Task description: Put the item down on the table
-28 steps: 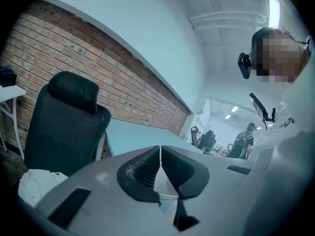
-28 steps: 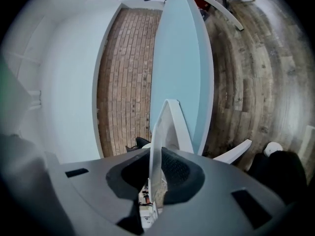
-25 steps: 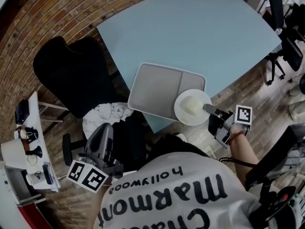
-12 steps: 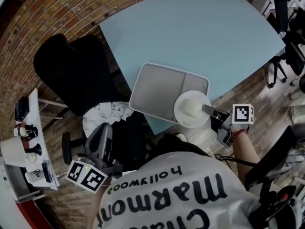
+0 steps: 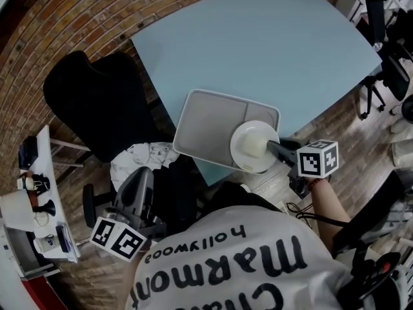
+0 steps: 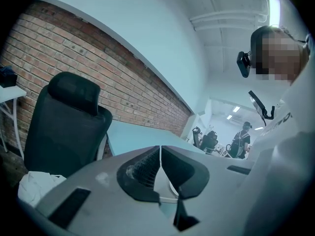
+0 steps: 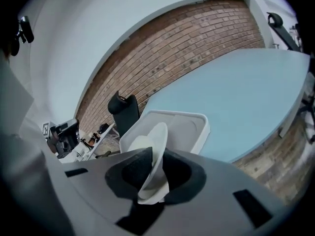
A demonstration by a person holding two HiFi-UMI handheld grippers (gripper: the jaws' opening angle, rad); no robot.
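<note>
A white plate (image 5: 253,146) hangs over the near right corner of the grey tray (image 5: 206,121), tilted. My right gripper (image 5: 274,151) is shut on the plate's rim; in the right gripper view the plate (image 7: 152,154) stands on edge between the jaws (image 7: 156,173), with the tray (image 7: 184,127) beyond it. The tray rests on the pale blue table (image 5: 271,44) at its near edge. My left gripper (image 5: 132,202) hangs low at my left side, away from the table; in the left gripper view its jaws (image 6: 160,168) are shut with nothing between them.
A black office chair (image 5: 97,102) stands left of the table, with a white cloth (image 5: 139,157) on its seat edge. A small side table (image 5: 39,205) with small objects is at far left. More chairs (image 5: 387,37) stand at the right. The brick wall (image 5: 77,11) runs behind.
The right gripper has carried the plate a little left and farther over the tray, and its marker cube has turned more towards the camera. The left gripper has not moved.
</note>
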